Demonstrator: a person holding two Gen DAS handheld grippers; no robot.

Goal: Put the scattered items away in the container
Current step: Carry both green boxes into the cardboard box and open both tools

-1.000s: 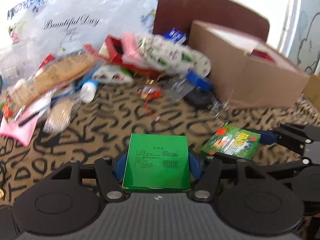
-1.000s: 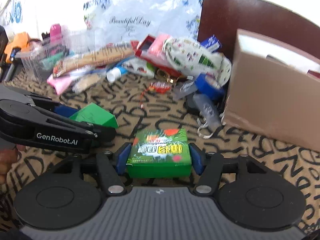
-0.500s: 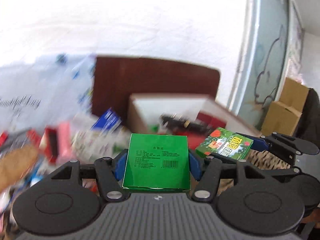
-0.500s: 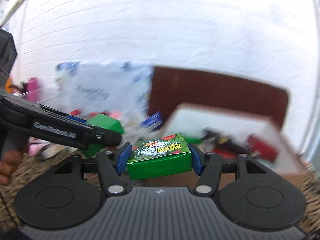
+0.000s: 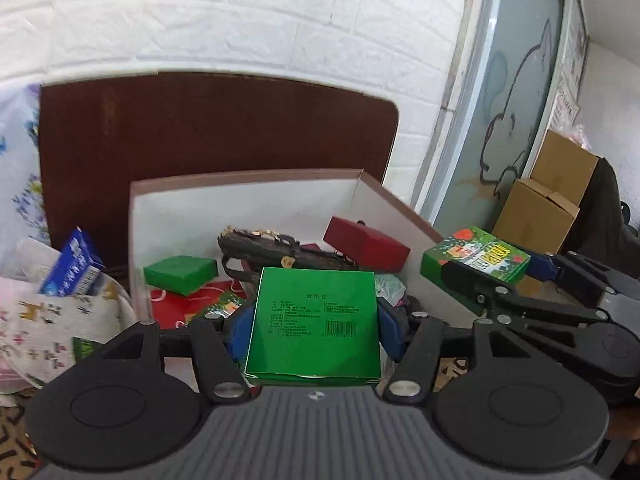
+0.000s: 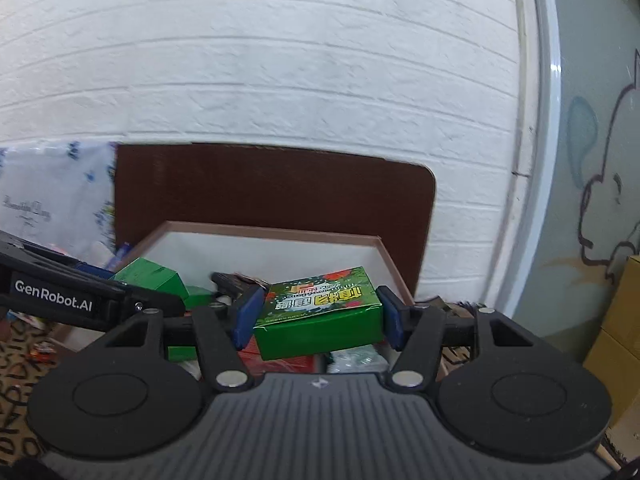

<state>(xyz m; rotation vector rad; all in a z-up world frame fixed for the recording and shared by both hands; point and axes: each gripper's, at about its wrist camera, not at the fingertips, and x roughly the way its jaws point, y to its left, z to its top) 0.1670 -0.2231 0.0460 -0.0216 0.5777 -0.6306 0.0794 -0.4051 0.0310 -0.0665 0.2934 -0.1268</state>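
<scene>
My left gripper [image 5: 313, 330] is shut on a plain green box [image 5: 314, 330] with a barcode, held above the near edge of the open cardboard container [image 5: 248, 208]. My right gripper [image 6: 316, 314] is shut on a green printed box [image 6: 318, 312] with yellow lettering; it also shows at the right of the left wrist view as the printed box [image 5: 476, 256], beside the container's right wall. Inside the container lie a small green box [image 5: 180, 274], a red box [image 5: 366, 242], a dark strap-like item [image 5: 276, 246] and a red bag [image 5: 188, 306].
A dark brown board [image 5: 200, 128] leans on the white brick wall behind the container. A patterned cloth bag [image 5: 48, 320] and a blue-white carton [image 5: 74, 262] lie left of it. Stacked cardboard boxes [image 5: 548, 200] stand at the right by a glass panel.
Both grippers have risen from the patterned table and swung right with their green boxes, from over the scattered items to over the cardboard container. Neither grip has changed.
</scene>
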